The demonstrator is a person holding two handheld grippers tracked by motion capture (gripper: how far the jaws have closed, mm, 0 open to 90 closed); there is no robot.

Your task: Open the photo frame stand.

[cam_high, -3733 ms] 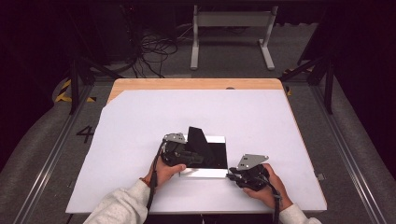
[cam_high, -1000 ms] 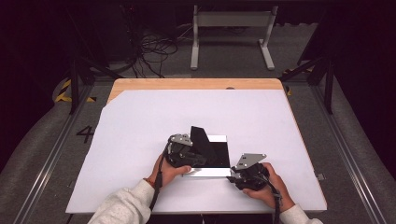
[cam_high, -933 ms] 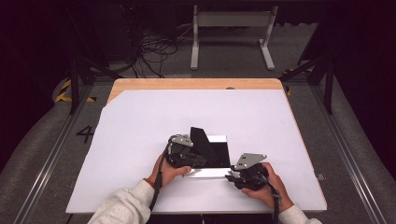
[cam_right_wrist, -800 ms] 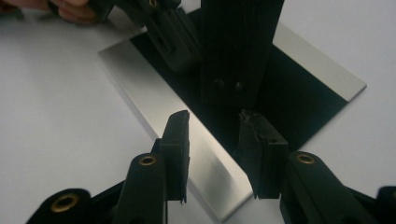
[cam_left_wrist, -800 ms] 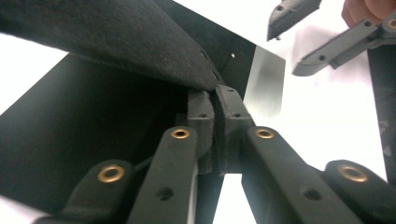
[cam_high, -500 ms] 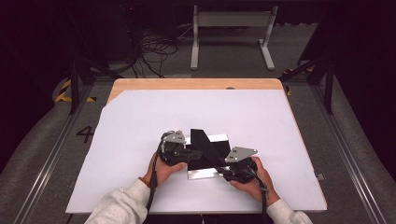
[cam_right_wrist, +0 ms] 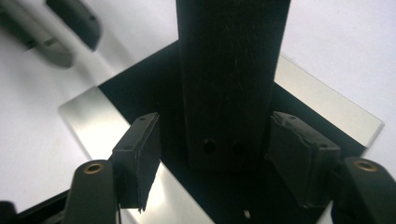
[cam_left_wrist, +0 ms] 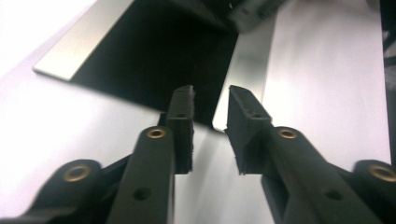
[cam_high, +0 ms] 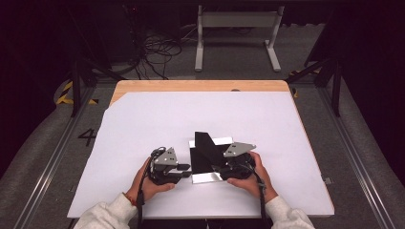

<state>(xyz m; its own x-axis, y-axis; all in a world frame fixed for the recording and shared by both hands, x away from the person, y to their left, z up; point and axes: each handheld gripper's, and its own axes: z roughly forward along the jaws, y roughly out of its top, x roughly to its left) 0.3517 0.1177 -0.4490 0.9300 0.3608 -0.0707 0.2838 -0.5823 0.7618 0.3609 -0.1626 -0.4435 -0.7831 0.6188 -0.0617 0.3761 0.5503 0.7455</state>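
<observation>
Just beside the black upright slab, bare silver plate.

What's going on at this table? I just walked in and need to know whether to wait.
A person is working on a black stand with a silvery base plate on a white table, a hand-held gripper in each hand. The right hand-held gripper has its jaws either side of the stand's upright black arm; they have just been opening and aren't pressing it. The left hand-held gripper sits at the plate's edge, jaws apart, nothing held.
</observation>
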